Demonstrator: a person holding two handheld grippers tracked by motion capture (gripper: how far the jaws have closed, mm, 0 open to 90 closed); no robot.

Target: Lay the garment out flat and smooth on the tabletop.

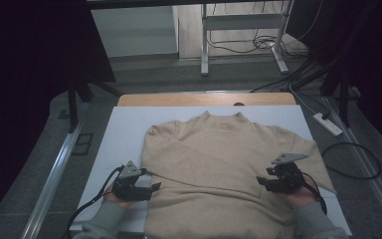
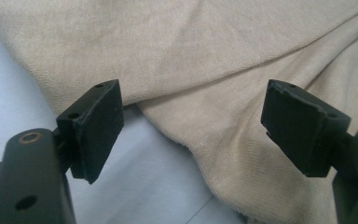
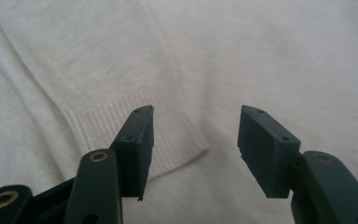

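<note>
No readable text, label, brand, number or sign appears anywhere.

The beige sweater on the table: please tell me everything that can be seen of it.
The beige sweater is a soft fine knit with a short stand-up collar and ribbed cuffs. It lies flat, collar at the far side, on the white sheet covering the table. Both sleeves are folded inward across the body. The left gripper at its left edge and the right gripper above its right side are open, holding nothing.
</note>
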